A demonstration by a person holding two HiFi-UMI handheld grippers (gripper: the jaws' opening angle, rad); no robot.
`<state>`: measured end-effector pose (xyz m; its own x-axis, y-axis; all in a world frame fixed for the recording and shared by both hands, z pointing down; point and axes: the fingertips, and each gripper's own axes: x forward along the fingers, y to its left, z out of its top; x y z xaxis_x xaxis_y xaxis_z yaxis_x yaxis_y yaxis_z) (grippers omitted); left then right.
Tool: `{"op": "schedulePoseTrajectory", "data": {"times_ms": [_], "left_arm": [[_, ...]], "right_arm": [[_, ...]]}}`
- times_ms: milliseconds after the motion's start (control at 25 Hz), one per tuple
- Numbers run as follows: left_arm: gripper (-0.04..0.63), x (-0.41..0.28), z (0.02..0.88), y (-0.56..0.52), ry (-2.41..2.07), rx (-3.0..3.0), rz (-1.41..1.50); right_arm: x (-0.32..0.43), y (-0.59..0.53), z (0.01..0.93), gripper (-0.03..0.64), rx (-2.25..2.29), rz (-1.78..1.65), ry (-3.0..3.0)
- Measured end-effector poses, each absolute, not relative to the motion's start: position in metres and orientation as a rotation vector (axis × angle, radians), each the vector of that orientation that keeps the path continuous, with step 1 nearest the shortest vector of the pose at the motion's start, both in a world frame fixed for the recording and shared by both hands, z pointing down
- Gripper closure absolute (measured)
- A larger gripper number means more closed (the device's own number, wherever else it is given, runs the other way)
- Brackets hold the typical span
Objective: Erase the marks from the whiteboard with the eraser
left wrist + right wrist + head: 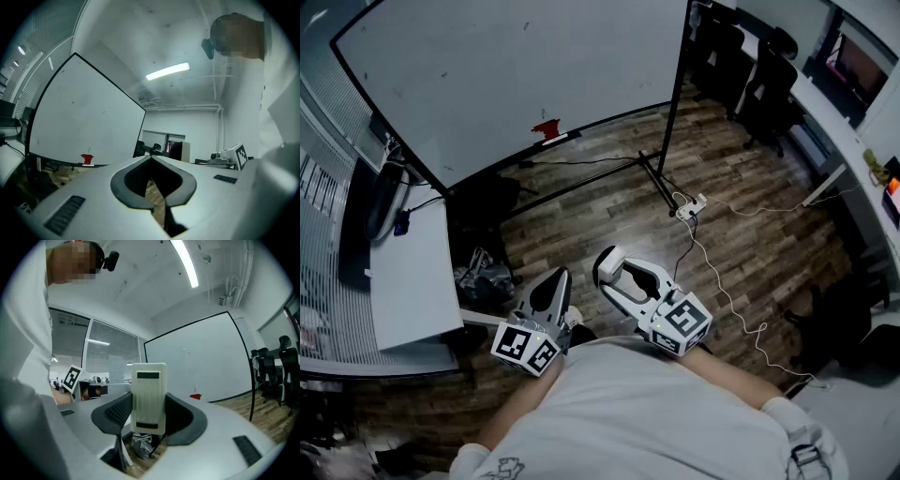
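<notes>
The whiteboard [516, 66] stands on a black frame across the wooden floor, well ahead of both grippers; it also shows in the left gripper view [79, 117] and the right gripper view [201, 362]. Only a few faint specks show on its surface. A small red object [547, 128] sits on its bottom ledge. My right gripper [614, 274] is shut on the white eraser [148, 397], held upright between the jaws close to the person's body. My left gripper [556, 281] hangs beside it, shut and holding nothing, its tips meeting [151, 158].
A white desk [412, 272] with a dark monitor [380, 197] stands at the left, a black bag [483, 277] on the floor beside it. A power strip [689, 208] and white cable trail across the floor. Black office chairs [750, 66] line the right.
</notes>
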<state>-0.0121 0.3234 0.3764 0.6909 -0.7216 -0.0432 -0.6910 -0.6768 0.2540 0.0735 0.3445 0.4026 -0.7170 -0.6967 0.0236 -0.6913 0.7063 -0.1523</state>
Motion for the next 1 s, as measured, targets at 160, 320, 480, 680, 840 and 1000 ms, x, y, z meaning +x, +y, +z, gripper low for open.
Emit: {"op": "schedulePoseTrajectory", "data": {"times_ms": [160, 320, 480, 680, 840, 1000], "left_arm": [[0.588, -0.009, 0.380, 0.317, -1.127, 2.678, -0.198], [0.589, -0.010, 0.382, 0.306, -1.117, 2.670, -0.197], [0.589, -0.018, 0.387, 0.297, -1.125, 2.661, -0.189], [0.589, -0.035, 0.393, 0.279, -1.136, 2.631, -0.202], [0.589, -0.046, 0.393, 0.256, -1.122, 2.671, -0.179], [0.588, -0.061, 0.395, 0.218, -1.081, 2.691, -0.172]], "right_arm": [[0.076, 0.339, 0.404, 0.388, -1.167, -0.226, 2.868], [0.075, 0.329, 0.407, 0.387, -1.185, -0.248, 2.865], [0.065, 0.320, 0.408, 0.387, -1.148, -0.237, 2.882], [0.049, 0.298, 0.413, 0.387, -1.118, -0.262, 2.891], [0.030, 0.273, 0.417, 0.387, -1.114, -0.284, 2.887], [0.013, 0.234, 0.415, 0.387, -1.124, -0.263, 2.869]]}}
